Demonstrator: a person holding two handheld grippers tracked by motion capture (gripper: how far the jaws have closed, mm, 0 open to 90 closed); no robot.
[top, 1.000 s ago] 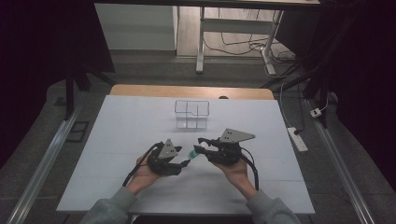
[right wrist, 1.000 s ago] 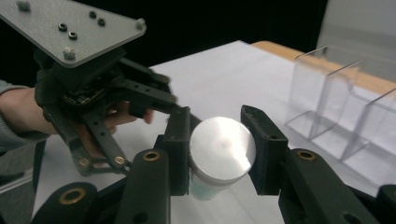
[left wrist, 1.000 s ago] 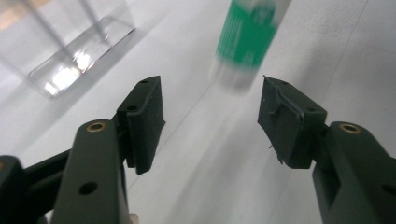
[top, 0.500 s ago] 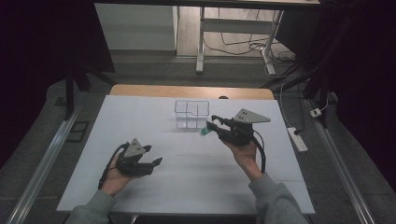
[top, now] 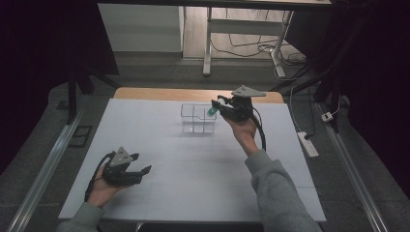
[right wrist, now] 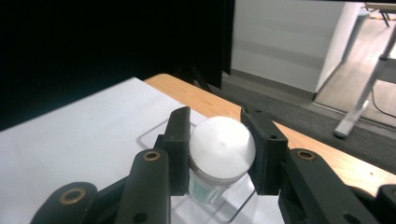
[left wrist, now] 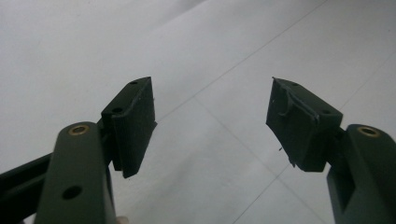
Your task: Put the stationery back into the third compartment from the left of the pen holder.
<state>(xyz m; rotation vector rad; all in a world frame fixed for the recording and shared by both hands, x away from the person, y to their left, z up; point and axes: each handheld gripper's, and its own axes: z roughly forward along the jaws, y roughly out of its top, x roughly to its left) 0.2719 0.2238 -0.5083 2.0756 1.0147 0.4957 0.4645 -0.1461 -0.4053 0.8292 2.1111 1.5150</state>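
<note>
A person sits at the near side of a table (top: 159,159) covered with a white sheet, holding a black two-jaw gripper in each hand.

The right gripper (top: 215,107) is raised over the far middle of the table, its jaws pointing left. They are clamped on a small bottle (top: 212,111) with a white cap and a pale green body. In the right gripper view the bottle (right wrist: 219,156) sits squarely between the two pads, cap toward the camera, one pad pressing each side of the cap. The bottle hangs just above the right edge of a clear plastic organiser box (top: 198,118), which stands on the sheet at the far middle of the table and is split into compartments. Which compartment the bottle is over cannot be told. The wooden far edge of the table shows just beyond the box.

The left gripper (top: 140,164) is low over the near left part of the table, well apart from the box and the bottle. Its jaws have just been opening and stand wide. In the left gripper view (left wrist: 212,126), there is nothing between the pads but white sheet.
</note>
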